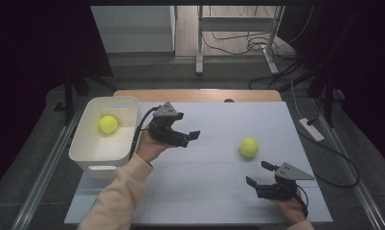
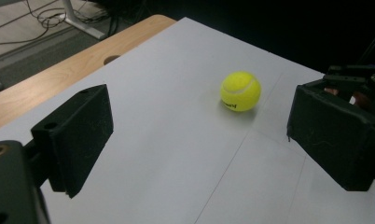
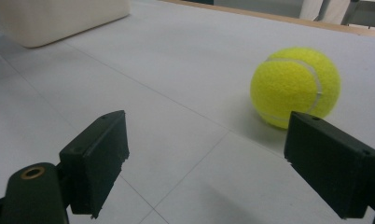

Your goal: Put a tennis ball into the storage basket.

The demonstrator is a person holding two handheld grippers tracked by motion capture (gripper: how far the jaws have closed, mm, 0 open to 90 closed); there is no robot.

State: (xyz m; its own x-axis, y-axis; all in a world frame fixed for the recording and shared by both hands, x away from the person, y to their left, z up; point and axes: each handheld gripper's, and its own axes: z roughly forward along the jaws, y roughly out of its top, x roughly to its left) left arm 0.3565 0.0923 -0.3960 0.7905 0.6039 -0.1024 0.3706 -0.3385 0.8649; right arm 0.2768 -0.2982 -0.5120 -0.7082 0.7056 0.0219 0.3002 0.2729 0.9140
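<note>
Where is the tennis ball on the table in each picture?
High view: tennis ball right of centre on the white table.
Left gripper view: upper middle, between the jaws.
Right gripper view: upper right, above the right-hand jaw.
Shared landmark: the table's wooden far edge.

Bin (image 1: 87,143) at tabletop (image 1: 209,191) left edge, one ball (image 1: 108,124) inside; second ball (image 1: 248,147) right of centre on tabletop.

A: Left claw (image 2: 199,140) – jaws wide apart, nothing btwn them?
B: Yep. Yellow tennis ball (image 2: 240,91) sits on white worktop (image 2: 176,154) ahead, clear of both jaws. Wooden edge (image 2: 59,79) far left; other claw (image 2: 358,84) at right edge.
</note>
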